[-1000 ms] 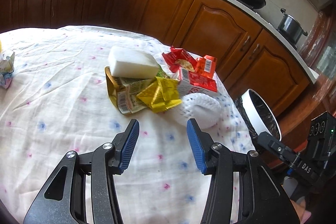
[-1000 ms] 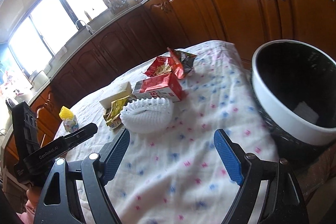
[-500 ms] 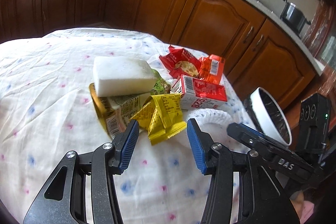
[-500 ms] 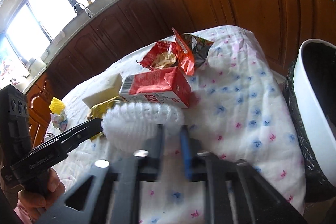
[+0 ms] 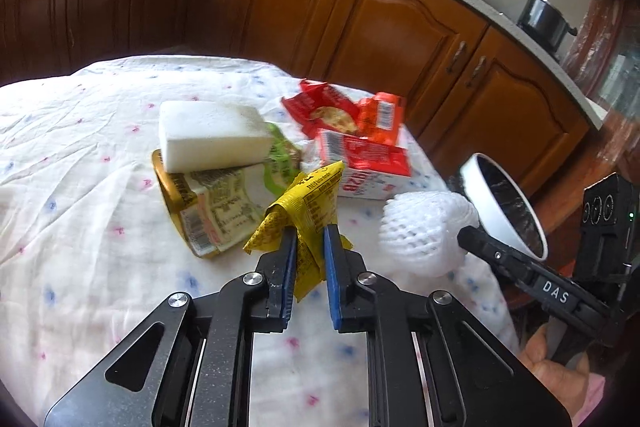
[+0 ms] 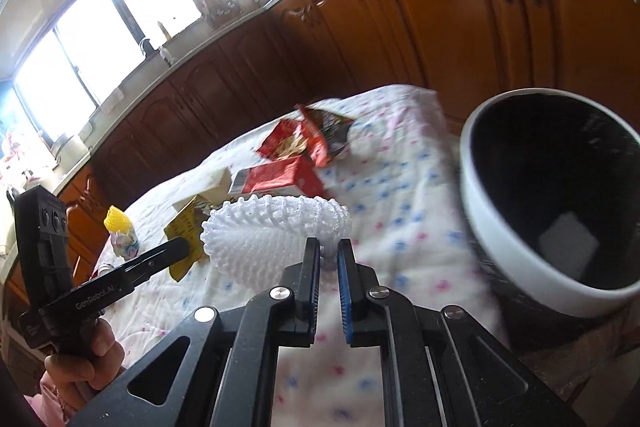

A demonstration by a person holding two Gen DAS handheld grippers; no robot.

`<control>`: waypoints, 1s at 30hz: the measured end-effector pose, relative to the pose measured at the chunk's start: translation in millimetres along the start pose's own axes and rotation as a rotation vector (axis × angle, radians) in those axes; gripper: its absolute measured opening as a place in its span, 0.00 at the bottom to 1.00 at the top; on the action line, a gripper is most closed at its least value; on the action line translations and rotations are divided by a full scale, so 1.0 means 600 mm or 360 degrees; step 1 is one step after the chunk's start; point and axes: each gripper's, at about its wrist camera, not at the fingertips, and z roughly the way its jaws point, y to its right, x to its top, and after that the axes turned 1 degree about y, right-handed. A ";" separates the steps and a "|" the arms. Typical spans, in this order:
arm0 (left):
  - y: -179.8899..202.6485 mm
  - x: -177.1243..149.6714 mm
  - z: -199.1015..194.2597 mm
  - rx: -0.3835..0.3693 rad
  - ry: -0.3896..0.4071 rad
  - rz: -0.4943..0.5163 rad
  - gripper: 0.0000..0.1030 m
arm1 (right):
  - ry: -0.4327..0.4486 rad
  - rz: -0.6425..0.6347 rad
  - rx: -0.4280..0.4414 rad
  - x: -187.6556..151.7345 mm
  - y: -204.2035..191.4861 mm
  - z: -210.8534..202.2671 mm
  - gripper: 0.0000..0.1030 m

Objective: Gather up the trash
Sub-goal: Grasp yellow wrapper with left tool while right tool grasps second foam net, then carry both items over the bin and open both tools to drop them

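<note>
My left gripper [image 5: 310, 231] is closing its jaws on a crumpled yellow wrapper [image 5: 316, 193], and the pads pinch its lower part. The wrapper stands up from the flowered tablecloth [image 5: 80, 227]. To its right, my right gripper [image 6: 329, 247] is shut on the edge of a white foam fruit net [image 6: 272, 227], held just above the cloth. A white-rimmed trash bin [image 6: 480, 219] with a black liner stands off the table's right edge, close to the net. A white scrap lies inside the bin.
More trash lies behind: a white foam block [image 5: 212, 135], a gold and green wrapper [image 5: 216, 211], a red carton [image 5: 360, 163] and red snack bags [image 5: 332, 107]. A small yellow-topped item [image 6: 120, 231] stands far left. Wooden cabinets ring the table.
The left gripper moved forward to the yellow wrapper and closed on it. The right gripper closed on the foam net and carried it right, toward the bin.
</note>
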 end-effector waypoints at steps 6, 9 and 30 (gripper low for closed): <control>0.051 -0.002 -0.016 -0.0088 0.0014 0.0061 0.12 | 0.0069 0.0063 -0.0058 -0.003 0.041 -0.058 0.09; 0.079 -0.003 -0.017 -0.0135 0.0012 0.0093 0.12 | 0.0091 0.0087 -0.0093 -0.004 0.057 -0.079 0.09; 0.254 0.005 0.014 -0.0344 -0.0039 0.0341 0.12 | 0.0267 0.0214 -0.0363 0.019 0.189 -0.179 0.09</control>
